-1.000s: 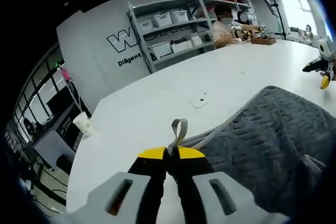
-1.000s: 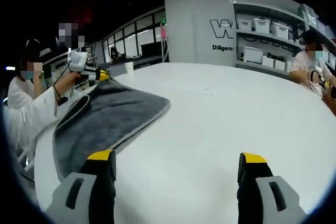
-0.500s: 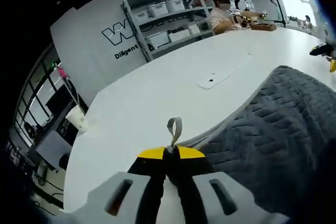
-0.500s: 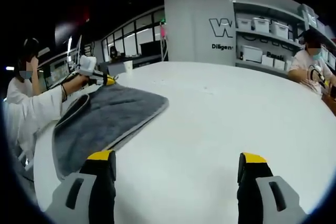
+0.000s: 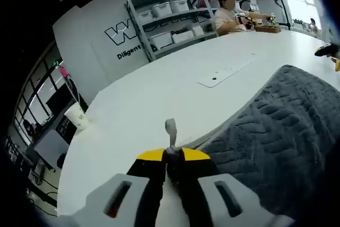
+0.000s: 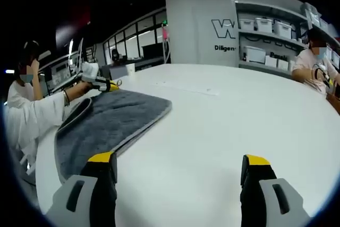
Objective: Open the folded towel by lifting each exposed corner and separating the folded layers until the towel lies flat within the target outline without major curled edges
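Observation:
In the left gripper view, my left gripper (image 5: pixel 172 156) is shut on a corner of the grey ribbed towel (image 5: pixel 276 126). The towel's hanging loop (image 5: pixel 170 128) sticks up just past the yellow tips. The towel spreads away to the right over the white table (image 5: pixel 159 89). In the right gripper view, the towel (image 6: pixel 111 120) lies low on the table at the left, with the left gripper (image 6: pixel 102 84) at its far corner, held by a hand. My right gripper (image 6: pixel 179 159) stands open above bare table to the right of the towel, holding nothing.
A paper cup (image 5: pixel 76 115) stands near the table's far left edge. A flat white plate (image 5: pixel 226 73) is set into the tabletop beyond the towel. Shelves with bins (image 5: pixel 170 17) line the wall. A seated person (image 6: pixel 313 57) works at the far side.
The left gripper has carried the towel corner outward and lower, so the towel now lies flatter on the table. The right gripper has stayed put and open.

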### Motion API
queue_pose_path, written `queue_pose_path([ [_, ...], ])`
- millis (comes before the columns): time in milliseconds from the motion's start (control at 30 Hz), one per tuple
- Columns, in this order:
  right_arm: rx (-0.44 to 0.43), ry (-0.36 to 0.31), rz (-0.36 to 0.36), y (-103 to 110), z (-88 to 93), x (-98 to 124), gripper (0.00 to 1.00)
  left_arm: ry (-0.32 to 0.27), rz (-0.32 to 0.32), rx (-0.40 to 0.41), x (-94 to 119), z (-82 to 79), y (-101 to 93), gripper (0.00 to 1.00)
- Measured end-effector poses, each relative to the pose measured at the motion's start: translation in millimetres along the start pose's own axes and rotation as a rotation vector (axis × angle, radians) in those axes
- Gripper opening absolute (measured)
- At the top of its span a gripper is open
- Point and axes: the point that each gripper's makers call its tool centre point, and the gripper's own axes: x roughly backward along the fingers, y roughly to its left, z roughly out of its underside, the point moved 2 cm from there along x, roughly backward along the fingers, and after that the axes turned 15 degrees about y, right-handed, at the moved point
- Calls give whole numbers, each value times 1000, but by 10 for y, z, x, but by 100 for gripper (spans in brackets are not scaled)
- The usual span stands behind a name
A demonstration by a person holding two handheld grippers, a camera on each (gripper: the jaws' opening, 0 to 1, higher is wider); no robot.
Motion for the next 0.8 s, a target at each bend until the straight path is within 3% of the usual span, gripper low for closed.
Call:
queue_pose_path([
  [67,0,3,1,-5,4,-5,97,-32,37,54,62,-59,-47,19],
  [200,2,-3,-6,4,-15,-5,97,-68,20,93,195,-173,16,42],
  [333,4,6,-3,-3,-2,-19,97,-99,126,169,342,-254,-118,51],
  [400,4,4,-4,4,-3,-14,97,-81,130,185,418,-234,-155,60],
  [500,3,4,-3,-2,-5,-9,96,-55,143,166,487,-219,-242,84],
  [567,4,6,-4,6,5,-9,96,-47,170,133,591,-217,-350,94],
  [800,10,11,-9,40,20,-11,96,-99,269,104,994,-269,-674,99],
])
